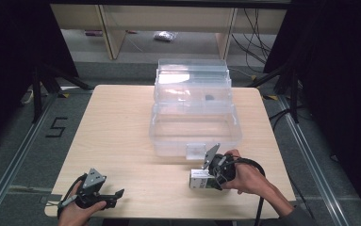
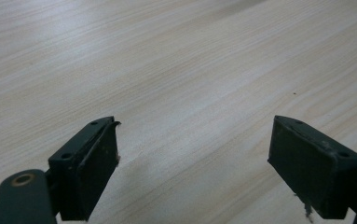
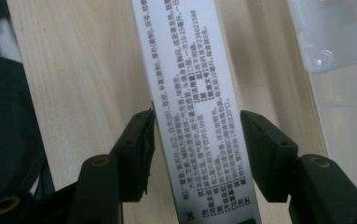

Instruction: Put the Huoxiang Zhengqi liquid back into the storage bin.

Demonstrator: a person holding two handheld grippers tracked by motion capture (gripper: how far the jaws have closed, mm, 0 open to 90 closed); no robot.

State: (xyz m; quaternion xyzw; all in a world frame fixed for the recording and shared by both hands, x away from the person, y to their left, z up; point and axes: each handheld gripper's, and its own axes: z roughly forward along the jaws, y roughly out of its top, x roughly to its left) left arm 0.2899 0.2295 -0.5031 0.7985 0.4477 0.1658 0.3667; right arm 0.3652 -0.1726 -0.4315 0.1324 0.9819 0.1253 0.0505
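Observation:
A white carton [image 1: 199,180] with small black print lies flat near the table's front right. It runs lengthwise between the jaws of my right gripper [image 1: 212,178], which press on its long sides. In the right gripper view the carton [image 3: 190,74] stretches away from the gripper [image 3: 197,135] over the wood. My left gripper [image 1: 117,194] rests at the front left corner, its jaws wide apart. In the left gripper view that gripper [image 2: 192,140] has nothing but bare wood between its fingers.
A clear plastic storage box [image 1: 155,134] stands at the middle back of the light wooden table [image 1: 121,127], its lid tipped up behind it and a small dark thing inside. A corner of the box [image 3: 334,37] lies just beyond the carton. Shelving and cables lie past the far edge.

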